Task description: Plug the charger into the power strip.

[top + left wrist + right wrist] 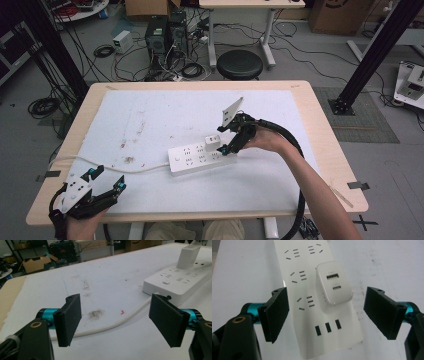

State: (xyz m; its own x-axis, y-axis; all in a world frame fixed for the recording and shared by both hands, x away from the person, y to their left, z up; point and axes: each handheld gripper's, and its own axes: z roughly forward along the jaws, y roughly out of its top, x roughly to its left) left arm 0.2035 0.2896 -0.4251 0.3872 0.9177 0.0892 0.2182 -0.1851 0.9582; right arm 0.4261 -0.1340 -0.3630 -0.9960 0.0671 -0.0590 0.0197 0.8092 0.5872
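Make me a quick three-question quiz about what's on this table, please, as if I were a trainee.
1. True or false: the white charger is plugged into the power strip.
2. Is the right gripper clamped on the charger, or open around it?
3. Which lies nearer the left gripper: the strip's white cable or the charger?

Key: 1 true. 2 open, jaws clear of it on both sides. 3 the cable.

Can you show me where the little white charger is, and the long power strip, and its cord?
charger (333,286): right gripper view, its face with two ports.
power strip (192,159): high view, its socket top.
cord (117,323): left gripper view, mid-length on the table.
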